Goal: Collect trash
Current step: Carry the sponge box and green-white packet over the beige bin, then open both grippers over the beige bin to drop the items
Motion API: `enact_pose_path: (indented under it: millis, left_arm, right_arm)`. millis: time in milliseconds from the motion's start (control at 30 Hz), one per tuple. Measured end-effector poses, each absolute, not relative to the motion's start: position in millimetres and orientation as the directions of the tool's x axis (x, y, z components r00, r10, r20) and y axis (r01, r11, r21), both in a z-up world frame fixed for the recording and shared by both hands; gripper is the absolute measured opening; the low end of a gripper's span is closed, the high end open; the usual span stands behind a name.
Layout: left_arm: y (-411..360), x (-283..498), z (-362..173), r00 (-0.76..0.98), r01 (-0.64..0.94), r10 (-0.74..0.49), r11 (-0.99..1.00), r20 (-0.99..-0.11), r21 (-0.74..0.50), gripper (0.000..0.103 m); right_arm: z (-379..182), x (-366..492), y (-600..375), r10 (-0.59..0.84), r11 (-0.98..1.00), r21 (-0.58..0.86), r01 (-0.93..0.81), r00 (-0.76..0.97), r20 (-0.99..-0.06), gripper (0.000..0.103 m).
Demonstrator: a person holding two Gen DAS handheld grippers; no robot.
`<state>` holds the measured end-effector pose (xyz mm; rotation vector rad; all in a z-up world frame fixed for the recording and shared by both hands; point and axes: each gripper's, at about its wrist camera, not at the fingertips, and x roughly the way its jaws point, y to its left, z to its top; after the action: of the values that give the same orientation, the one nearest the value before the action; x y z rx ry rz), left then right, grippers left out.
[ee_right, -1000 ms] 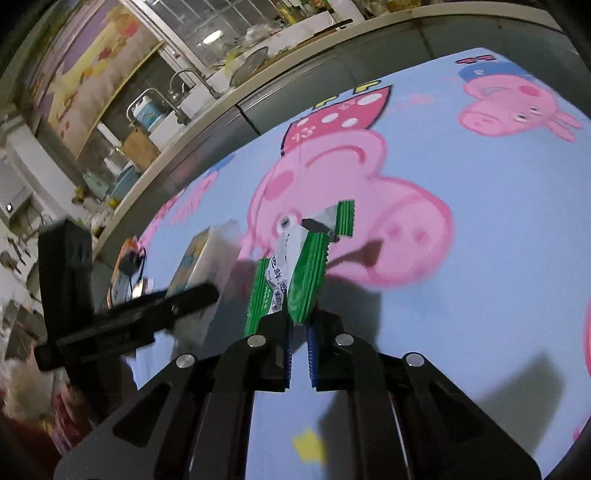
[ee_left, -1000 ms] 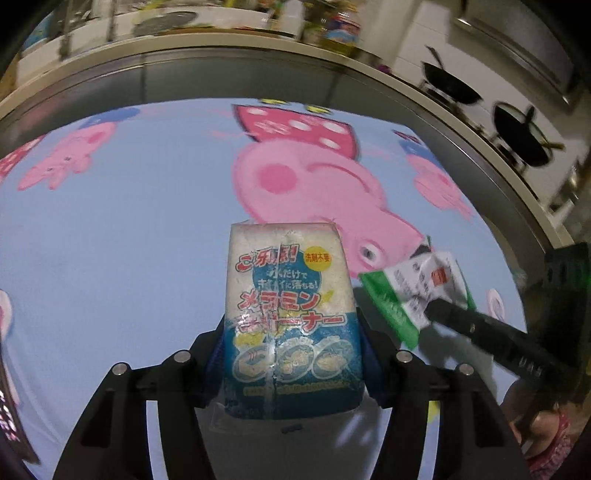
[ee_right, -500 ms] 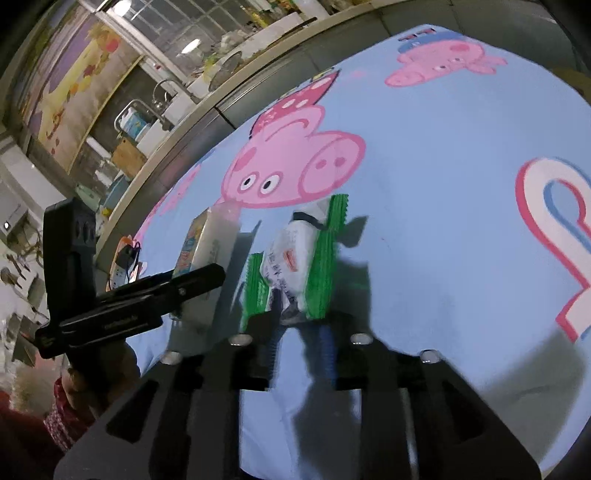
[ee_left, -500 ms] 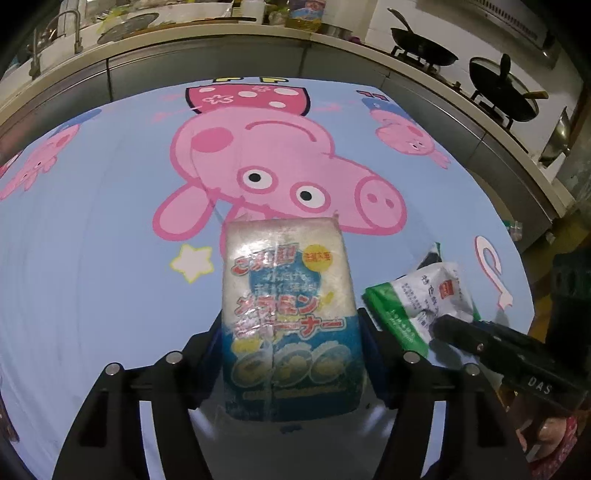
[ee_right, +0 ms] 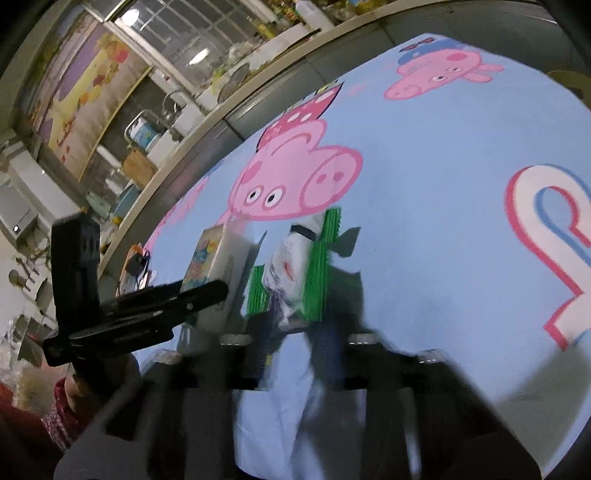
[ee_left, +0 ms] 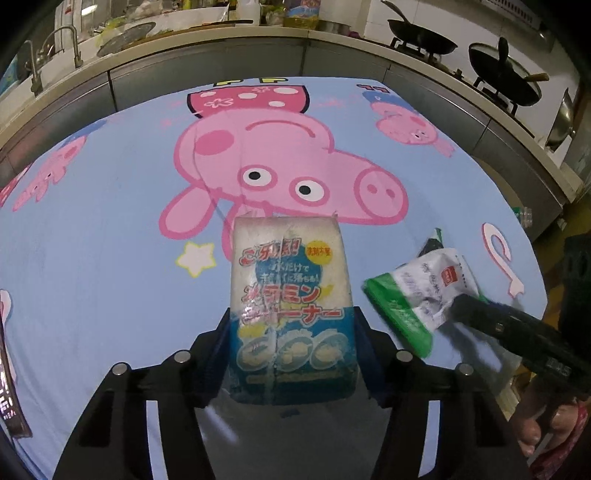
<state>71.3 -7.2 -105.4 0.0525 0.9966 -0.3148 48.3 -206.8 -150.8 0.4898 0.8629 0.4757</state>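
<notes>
My left gripper (ee_left: 290, 350) is shut on a white-and-blue sponge packet with Japanese print (ee_left: 290, 306) and holds it above the blue cartoon tablecloth (ee_left: 110, 240). The packet also shows in the right wrist view (ee_right: 210, 258). My right gripper (ee_right: 288, 332) is blurred; its jaws stand apart around the lower end of a green-and-white wrapper (ee_right: 295, 273), and I cannot tell if they still grip it. In the left wrist view the wrapper (ee_left: 421, 291) sits at the tip of the right gripper (ee_left: 461, 306), to the right of the packet.
A kitchen counter (ee_left: 258, 33) with a sink and tap runs behind the table. Woks on a stove (ee_left: 502, 77) stand at the back right. The tablecloth's right edge (ee_left: 535, 258) is close to the wrapper. A dark item (ee_left: 11, 387) lies at the far left edge.
Both grippers pulled back and rose, so more of the tablecloth shows. The right gripper's jaws, tightly shut on the wrapper a second ago, have spread apart.
</notes>
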Motion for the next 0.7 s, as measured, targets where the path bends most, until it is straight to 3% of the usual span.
enact_pose_path:
  millis: [200, 400, 500, 700]
  left_arm:
    - [-45, 88, -80, 0.473, 0.373, -0.318, 0.917, -0.821, -0.14, 0.059]
    - [-156, 122, -43, 0.378, 0.575, -0.495, 0.788, -0.782, -0.22, 0.06]
    - [-228, 140, -30, 0.343, 0.662, -0.552, 0.716, -0.76, -0.221, 0.061]
    - [-344, 186, -36, 0.257, 0.716, -0.582, 0.65, -0.771, -0.253, 0.061]
  right_arm:
    - [-127, 53, -245, 0.537, 0.793, 0.578, -0.19, 0.666, -0.518, 0.004]
    - [-95, 58, -354, 0.336, 0.839, 0.543, -0.037, 0.82, -0.464, 0.004]
    - [-89, 64, -425, 0.195, 0.848, 0.52, 0.098, 0.855, -0.48, 0.004]
    - [-103, 78, -525, 0.043, 0.815, 0.507, 0.279, 0.844, -0.534, 0.004]
